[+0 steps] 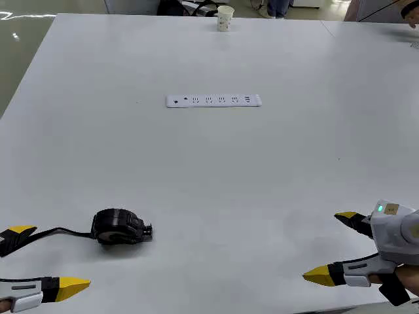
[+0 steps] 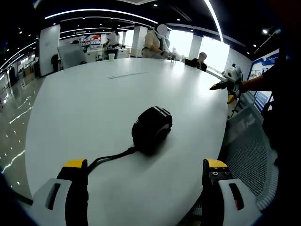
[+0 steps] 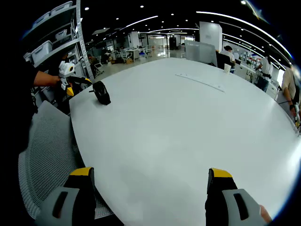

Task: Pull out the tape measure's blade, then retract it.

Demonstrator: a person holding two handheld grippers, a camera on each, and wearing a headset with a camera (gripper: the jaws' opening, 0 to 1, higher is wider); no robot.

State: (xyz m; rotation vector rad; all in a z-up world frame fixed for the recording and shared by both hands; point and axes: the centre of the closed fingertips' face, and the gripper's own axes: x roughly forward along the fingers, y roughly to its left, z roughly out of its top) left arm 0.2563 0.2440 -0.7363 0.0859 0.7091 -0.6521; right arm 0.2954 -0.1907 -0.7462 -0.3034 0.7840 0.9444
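The black tape measure [image 1: 120,227] lies on the white table [image 1: 216,163], just ahead of the left gripper [image 1: 46,257], whose jaws are spread. The left gripper view shows its strap [image 2: 110,157] reaching one jaw. The right gripper [image 1: 329,245], jaws also spread, is well apart.

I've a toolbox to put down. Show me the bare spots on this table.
Widest: the table between power strip and right gripper. Also bare: between strip and tape measure, and strip to cup. Crowded near the left gripper, with tape and strap.
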